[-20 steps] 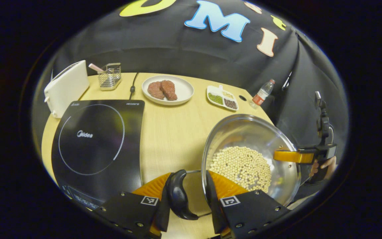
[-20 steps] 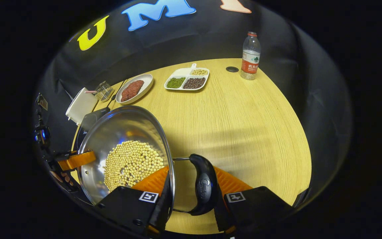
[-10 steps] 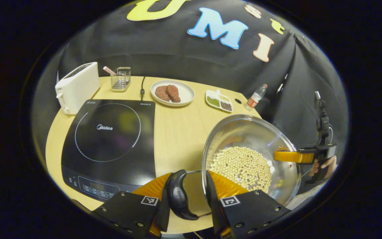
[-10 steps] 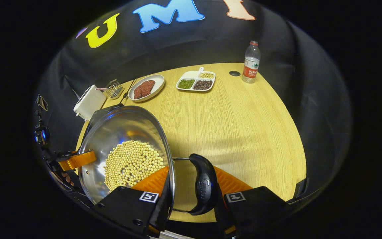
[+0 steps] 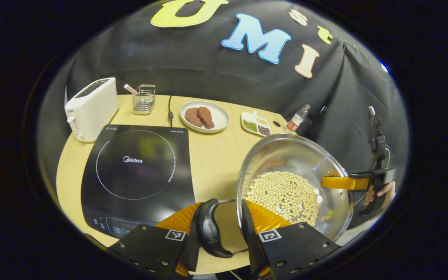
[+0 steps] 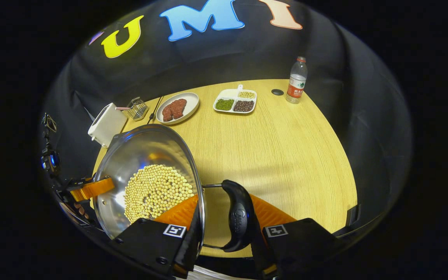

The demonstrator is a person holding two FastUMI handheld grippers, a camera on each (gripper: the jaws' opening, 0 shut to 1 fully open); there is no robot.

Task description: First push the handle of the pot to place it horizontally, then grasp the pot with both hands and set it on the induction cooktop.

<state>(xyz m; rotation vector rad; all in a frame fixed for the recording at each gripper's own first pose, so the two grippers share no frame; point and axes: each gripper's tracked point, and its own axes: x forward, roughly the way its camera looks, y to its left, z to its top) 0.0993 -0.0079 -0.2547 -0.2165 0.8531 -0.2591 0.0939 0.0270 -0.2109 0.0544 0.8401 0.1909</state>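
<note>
The left tool (image 5: 219, 229) is clamped over the pot (image 5: 294, 182) rim and black side handle (image 5: 209, 229); the right tool (image 6: 224, 225) grips the opposite handle (image 6: 238, 219) likewise. The pot hangs above the tabletop (image 6: 286, 155). The left gripper view adds the induction cooktop (image 5: 138, 171) ahead-left; the right gripper view, a bottle (image 6: 296, 81) far ahead.

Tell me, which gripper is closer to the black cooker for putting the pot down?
Left, probably: the induction cooktop lies right beside the left gripper, while the right gripper holds the pot on its far side.
</note>
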